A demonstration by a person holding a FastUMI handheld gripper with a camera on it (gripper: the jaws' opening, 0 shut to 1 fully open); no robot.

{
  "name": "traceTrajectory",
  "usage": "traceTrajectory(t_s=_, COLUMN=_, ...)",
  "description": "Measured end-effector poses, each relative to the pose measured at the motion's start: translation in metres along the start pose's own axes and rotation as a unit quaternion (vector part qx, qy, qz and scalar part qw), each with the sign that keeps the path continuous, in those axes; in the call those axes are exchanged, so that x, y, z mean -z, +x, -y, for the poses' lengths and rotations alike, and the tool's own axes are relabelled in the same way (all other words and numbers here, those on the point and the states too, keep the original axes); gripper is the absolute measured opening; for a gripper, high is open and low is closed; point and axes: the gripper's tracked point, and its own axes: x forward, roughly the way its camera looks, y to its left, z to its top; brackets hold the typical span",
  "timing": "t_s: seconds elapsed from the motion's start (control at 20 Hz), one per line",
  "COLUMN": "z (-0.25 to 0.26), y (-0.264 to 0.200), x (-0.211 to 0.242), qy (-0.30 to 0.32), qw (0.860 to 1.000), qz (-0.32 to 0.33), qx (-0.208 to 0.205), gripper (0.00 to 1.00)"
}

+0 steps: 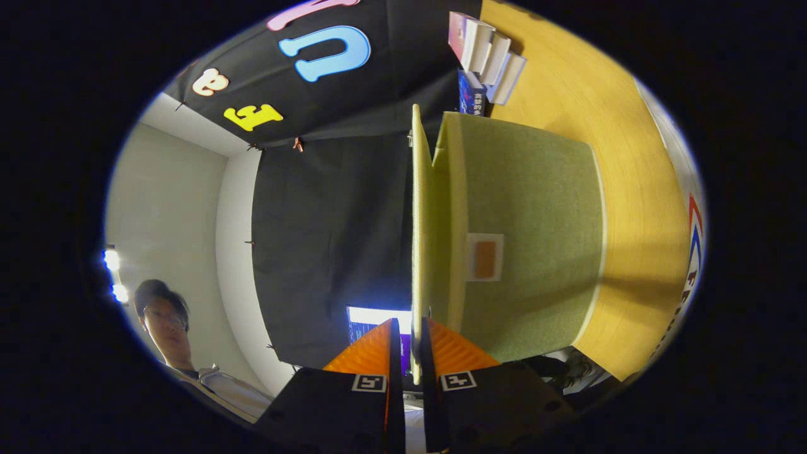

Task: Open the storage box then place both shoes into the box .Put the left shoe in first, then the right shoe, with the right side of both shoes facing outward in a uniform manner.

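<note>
We see gripper (410,350) with both fingers clamped on edge of green storage box's lid (419,252), lid raised edge-on between them. Storage box (536,252) sits just beyond fingers on wooden table (624,189). Books (488,53) stacked on table past box. Person (170,321) stands beside lit screen (375,321).

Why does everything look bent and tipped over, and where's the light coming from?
Gripper view: the fisheye lens curves the table edge and the box; the camera is rolled sideways while the gripper pinches the lid; two bright lamps glare beside a person; the box casts a soft shadow.
</note>
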Motion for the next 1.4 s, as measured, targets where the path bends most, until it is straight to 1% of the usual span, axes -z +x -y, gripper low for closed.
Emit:
traceTrajectory(t_s=0.15, z=-0.035, y=0.021, x=-0.003, qy=-0.046, qw=0.999, qz=0.001, qx=0.003, gripper=0.16)
traceTrajectory(t_s=0.35, z=-0.053, y=0.059, x=-0.006, qy=-0.094, qw=0.995, qz=-0.013, qx=0.038, gripper=0.16)
traceTrajectory(t_s=0.4, z=-0.059, y=0.069, x=-0.008, qy=-0.098, qw=0.994, qz=-0.015, qx=0.041, gripper=0.16)
traceTrajectory(t_s=0.65, z=-0.092, y=0.123, x=-0.012, qy=-0.104, qw=0.994, qz=-0.022, qx=0.031, gripper=0.16)
traceTrajectory(t_s=0.75, z=-0.100, y=0.146, x=-0.013, qy=-0.105, qw=0.993, qz=-0.024, qx=0.037, gripper=0.17)
traceTrajectory(t_s=1.0, z=-0.107, y=0.203, x=-0.010, qy=-0.091, qw=0.994, qz=-0.033, qx=0.055, gripper=0.17)
traceTrajectory(t_s=1.1, z=-0.105, y=0.228, x=-0.016, qy=-0.067, qw=0.995, qz=-0.024, qx=0.068, gripper=0.17)
traceTrajectory(t_s=1.25, z=-0.106, y=0.260, x=-0.027, qy=0.003, qw=0.997, qz=-0.006, qx=0.080, gripper=0.16)
traceTrajectory(t_s=1.3, z=-0.108, y=0.266, x=-0.031, qy=0.012, qw=0.997, qz=0.001, qx=0.081, gripper=0.16)
traceTrajectory(t_s=1.4, z=-0.105, y=0.273, x=-0.035, qy=0.004, qw=0.996, qz=0.010, qx=0.084, gripper=0.16)
